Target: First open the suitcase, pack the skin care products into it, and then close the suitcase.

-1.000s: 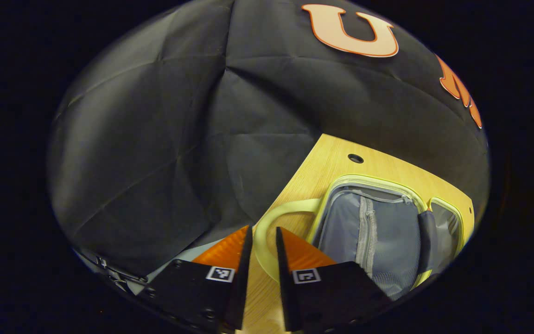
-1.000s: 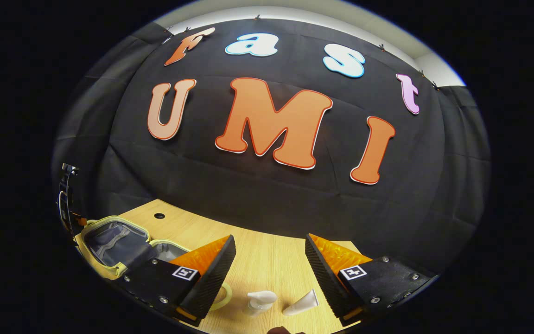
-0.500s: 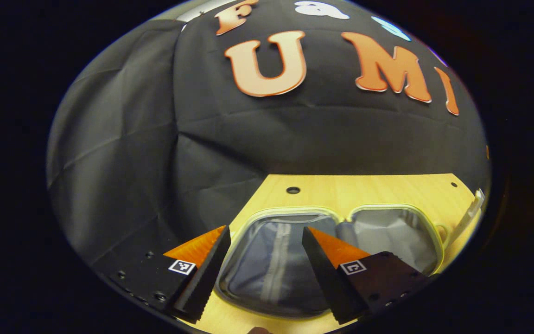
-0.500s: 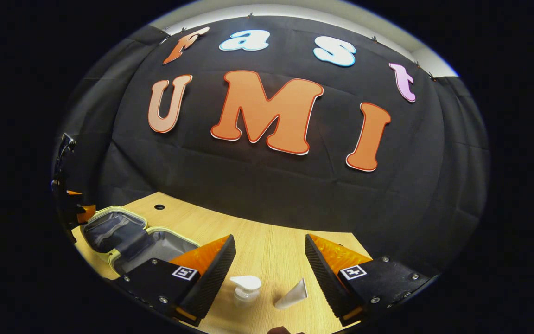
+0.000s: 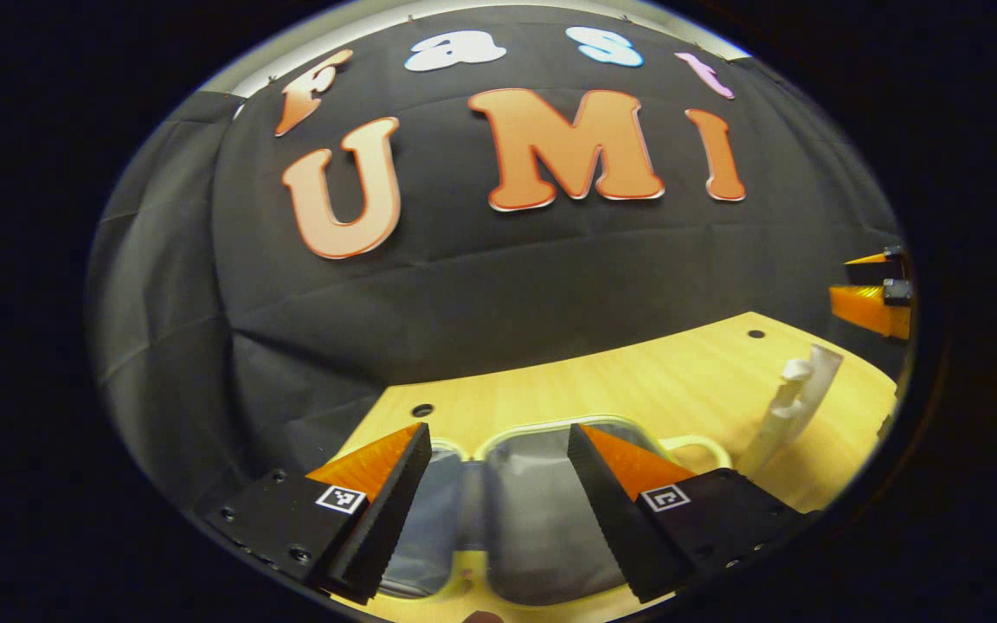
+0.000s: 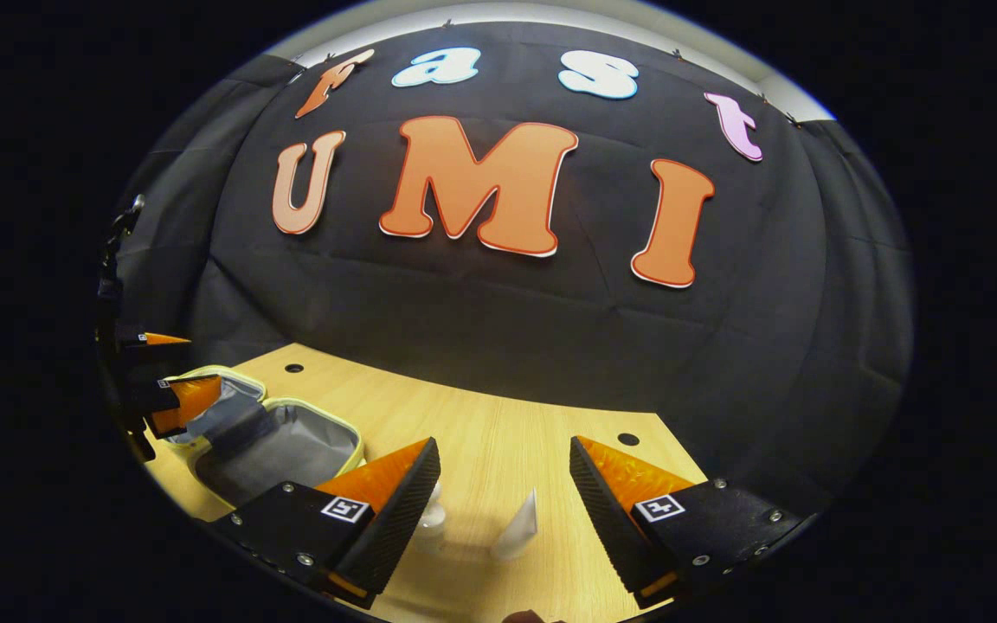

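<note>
The suitcase lies open on the wooden table, with grey lining and a pale yellow-green rim. My left gripper is open just above it, nothing between its fingers. In the right gripper view the suitcase is at the left, with the left gripper over its far half. My right gripper is open and empty above a white tube and a clear pump bottle, which its own finger partly hides. The left gripper view has the bottle and tube at the right and the right gripper beyond them.
The table of light wood has small round holes near its back edge. The black booth wall stands close behind it. The suitcase's looped handle sticks out toward the bottle and tube.
My left gripper went from nearly shut around the suitcase's other looped handle to open, and swung right over the open case. My right gripper drew nearer the bottle and tube.
</note>
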Demonstrator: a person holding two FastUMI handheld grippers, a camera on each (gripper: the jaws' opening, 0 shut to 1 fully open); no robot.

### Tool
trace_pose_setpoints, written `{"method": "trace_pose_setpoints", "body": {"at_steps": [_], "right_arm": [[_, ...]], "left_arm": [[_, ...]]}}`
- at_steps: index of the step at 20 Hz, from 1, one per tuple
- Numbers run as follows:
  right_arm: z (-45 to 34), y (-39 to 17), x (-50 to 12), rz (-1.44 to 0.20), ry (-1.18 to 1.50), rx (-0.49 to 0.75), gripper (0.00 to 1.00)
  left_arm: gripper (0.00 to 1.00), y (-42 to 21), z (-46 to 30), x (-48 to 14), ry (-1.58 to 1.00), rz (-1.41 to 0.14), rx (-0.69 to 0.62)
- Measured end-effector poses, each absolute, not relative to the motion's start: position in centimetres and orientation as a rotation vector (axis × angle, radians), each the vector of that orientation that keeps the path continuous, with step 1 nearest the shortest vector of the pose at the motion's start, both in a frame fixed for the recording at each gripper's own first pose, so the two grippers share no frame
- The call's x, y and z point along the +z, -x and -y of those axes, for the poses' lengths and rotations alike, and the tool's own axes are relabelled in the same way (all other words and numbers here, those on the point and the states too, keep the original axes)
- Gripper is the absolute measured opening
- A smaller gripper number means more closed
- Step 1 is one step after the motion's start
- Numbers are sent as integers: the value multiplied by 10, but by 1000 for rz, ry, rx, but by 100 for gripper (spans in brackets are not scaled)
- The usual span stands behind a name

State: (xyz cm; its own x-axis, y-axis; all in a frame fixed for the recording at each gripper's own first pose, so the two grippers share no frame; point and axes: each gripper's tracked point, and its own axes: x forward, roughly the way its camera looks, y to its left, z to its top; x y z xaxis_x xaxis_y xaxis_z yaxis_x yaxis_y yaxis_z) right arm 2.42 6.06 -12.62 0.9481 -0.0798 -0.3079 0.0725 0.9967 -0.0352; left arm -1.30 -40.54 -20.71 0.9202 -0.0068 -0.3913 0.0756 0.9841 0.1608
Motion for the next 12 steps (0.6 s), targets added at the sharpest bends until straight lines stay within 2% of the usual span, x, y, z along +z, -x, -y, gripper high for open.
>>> {"method": "trace_pose_setpoints", "body": {"at_steps": [8, 12], "right_arm": [[-41, -8, -199, -467, 25, -21, 96], [-30, -11, -246, -533, 46, 16, 96]], "left_arm": [[100, 30, 564, -258, -194, -479, -369], [99, 37, 623, -306, -198, -542, -497]]}}
